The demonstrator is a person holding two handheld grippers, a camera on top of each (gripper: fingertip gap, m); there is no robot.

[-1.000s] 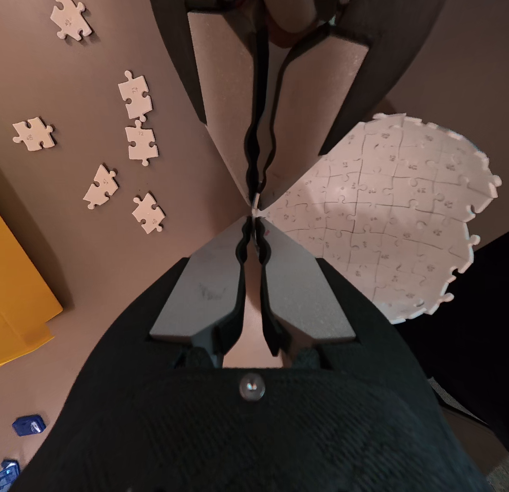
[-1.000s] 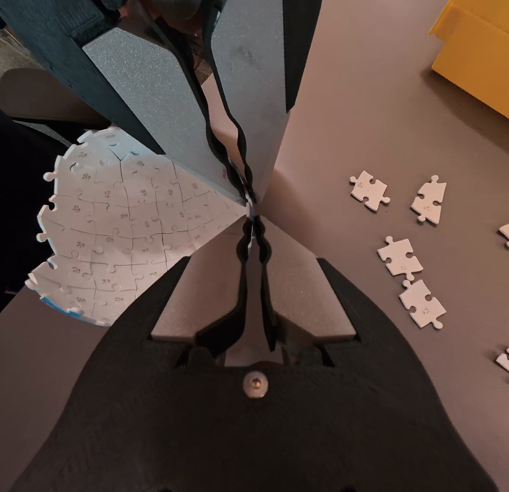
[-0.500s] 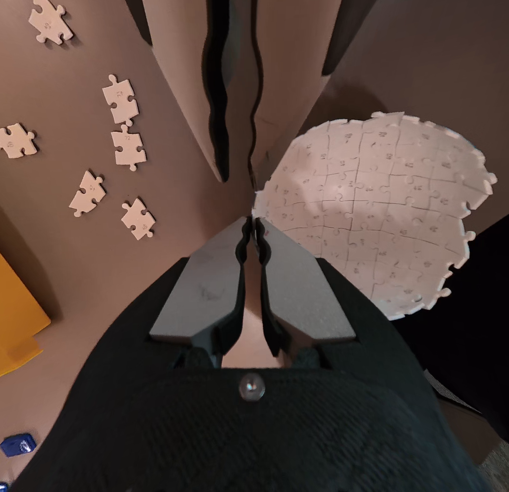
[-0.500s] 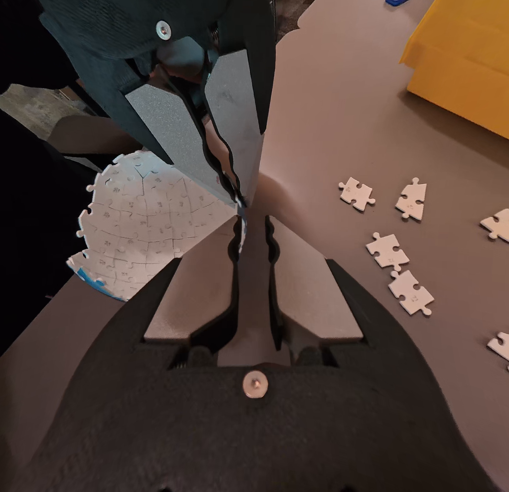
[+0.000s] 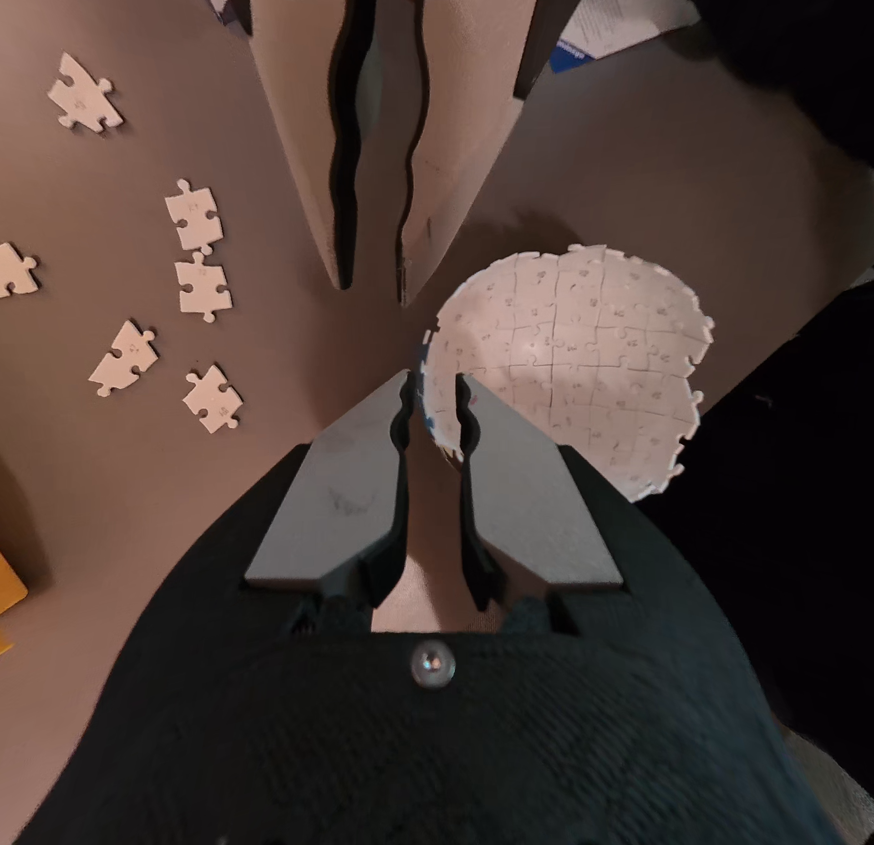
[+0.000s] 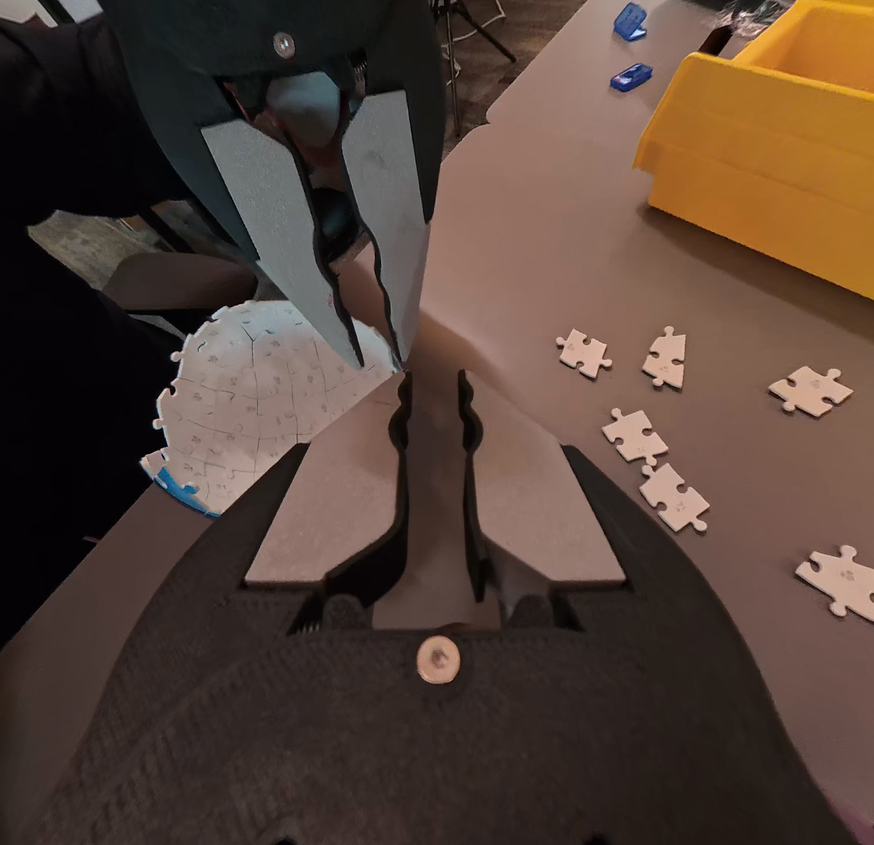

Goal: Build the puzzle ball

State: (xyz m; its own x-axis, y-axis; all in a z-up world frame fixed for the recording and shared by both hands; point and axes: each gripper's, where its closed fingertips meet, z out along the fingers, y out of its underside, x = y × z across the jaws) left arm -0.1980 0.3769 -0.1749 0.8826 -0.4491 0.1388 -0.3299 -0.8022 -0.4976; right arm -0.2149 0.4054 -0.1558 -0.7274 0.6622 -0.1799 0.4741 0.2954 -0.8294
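The partly built puzzle ball (image 5: 567, 359) is a white half shell of joined pieces, hollow side towards me, resting near the table's edge; it also shows in the right wrist view (image 6: 236, 397). My left gripper (image 5: 433, 380) is open, with the shell's near rim standing loosely between its fingers. My right gripper (image 6: 433, 378) is open and empty, just beside the shell, tip to tip with the left gripper (image 6: 378, 363). In the left wrist view the right gripper (image 5: 373, 290) hangs open above the table. Several loose white pieces (image 5: 203, 285) lie on the table.
The loose pieces (image 6: 636, 434) lie right of my right gripper. A yellow bin (image 6: 756, 137) stands at the far right, with two small blue cases (image 6: 631, 75) behind it. The brown table's edge (image 6: 118, 529) runs just past the shell. A person's dark clothing (image 5: 780, 444) borders it. Tip to tip, the grippers are about 4 cm apart.
Both grippers were shut together on the shell's rim. The right one opened and drew back; the left one has now opened too. Both have pulled away, so the shell looks smaller.
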